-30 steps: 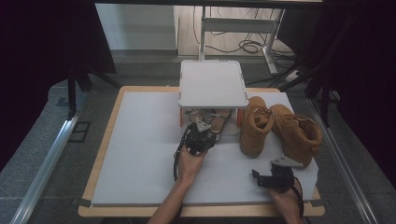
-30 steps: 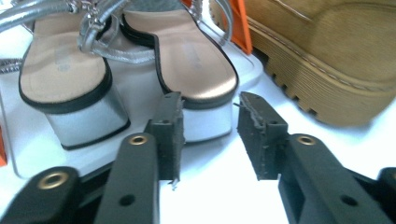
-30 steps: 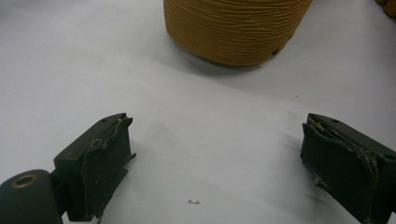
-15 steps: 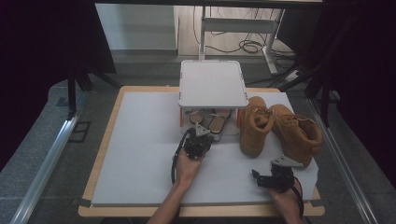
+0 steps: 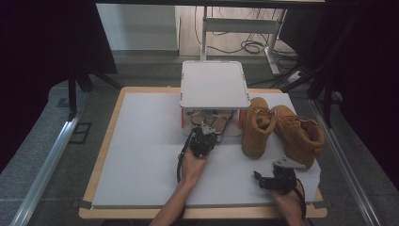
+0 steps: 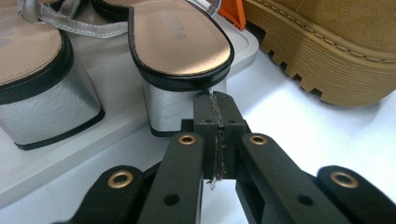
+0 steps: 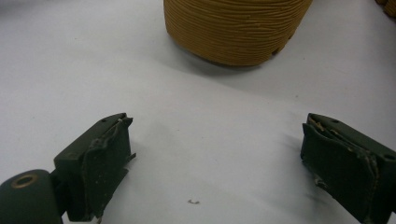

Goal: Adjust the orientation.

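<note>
High view: the left hand-held gripper [image 5: 203, 141] sits at the small white two-tier rack [image 5: 214, 84] mid-counter, tan suede boots [image 5: 282, 131] beside it. Left gripper view: jaws have just closed, empty, touching the silver block-heel sandal [image 6: 180, 56]. Right gripper view: the right hand-held gripper [image 7: 215, 158] gapes before a boot sole.

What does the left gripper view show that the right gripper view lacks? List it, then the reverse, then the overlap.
Left gripper view: silver block-heeled sandals on a grey tray, an orange bracket, the left hand-held gripper shut on nothing. Right gripper view: the right hand-held gripper open over bare surface. Both: tan boot sole, white table.
</note>
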### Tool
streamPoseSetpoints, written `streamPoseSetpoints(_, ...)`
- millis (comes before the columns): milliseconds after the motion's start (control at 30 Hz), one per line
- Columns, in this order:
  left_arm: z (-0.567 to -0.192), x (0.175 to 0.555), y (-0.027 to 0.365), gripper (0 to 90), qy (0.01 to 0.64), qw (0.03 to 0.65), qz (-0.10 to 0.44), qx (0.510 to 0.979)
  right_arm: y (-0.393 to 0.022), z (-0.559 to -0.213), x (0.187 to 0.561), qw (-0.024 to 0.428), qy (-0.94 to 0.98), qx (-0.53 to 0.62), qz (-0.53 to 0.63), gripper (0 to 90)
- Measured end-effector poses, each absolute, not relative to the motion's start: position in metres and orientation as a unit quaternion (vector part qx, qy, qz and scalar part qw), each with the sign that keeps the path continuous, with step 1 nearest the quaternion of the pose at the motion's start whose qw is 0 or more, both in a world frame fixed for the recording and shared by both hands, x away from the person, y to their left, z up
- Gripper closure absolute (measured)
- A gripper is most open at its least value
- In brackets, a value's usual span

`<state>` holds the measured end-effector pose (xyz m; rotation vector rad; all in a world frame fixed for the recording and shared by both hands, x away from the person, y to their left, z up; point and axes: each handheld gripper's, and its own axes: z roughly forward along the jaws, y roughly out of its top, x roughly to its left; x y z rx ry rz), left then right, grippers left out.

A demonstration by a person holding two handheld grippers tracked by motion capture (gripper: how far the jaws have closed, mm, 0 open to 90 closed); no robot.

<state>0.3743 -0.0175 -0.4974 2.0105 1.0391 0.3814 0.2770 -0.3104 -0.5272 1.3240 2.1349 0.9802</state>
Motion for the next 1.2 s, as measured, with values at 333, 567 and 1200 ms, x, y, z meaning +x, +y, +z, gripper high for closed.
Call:
streamPoseSetpoints(333,-0.497,0.381,-0.02,89.4,0.415,0.41,0.153,0.797,-0.31,-0.527,0.277,0.221,0.772,0.479,0.355,8.5)
streamPoseSetpoints(567,-0.497,0.386,-0.022,89.4,0.419,0.409,0.156,0.796,-0.31,-0.527,0.277,0.221,0.772,0.479,0.355,8.6)
streamPoseSetpoints(1200,-0.497,0.391,-0.038,88.5,0.411,0.411,0.149,0.8,-0.311,-0.527,0.277,0.221,0.772,0.479,0.355,8.5)
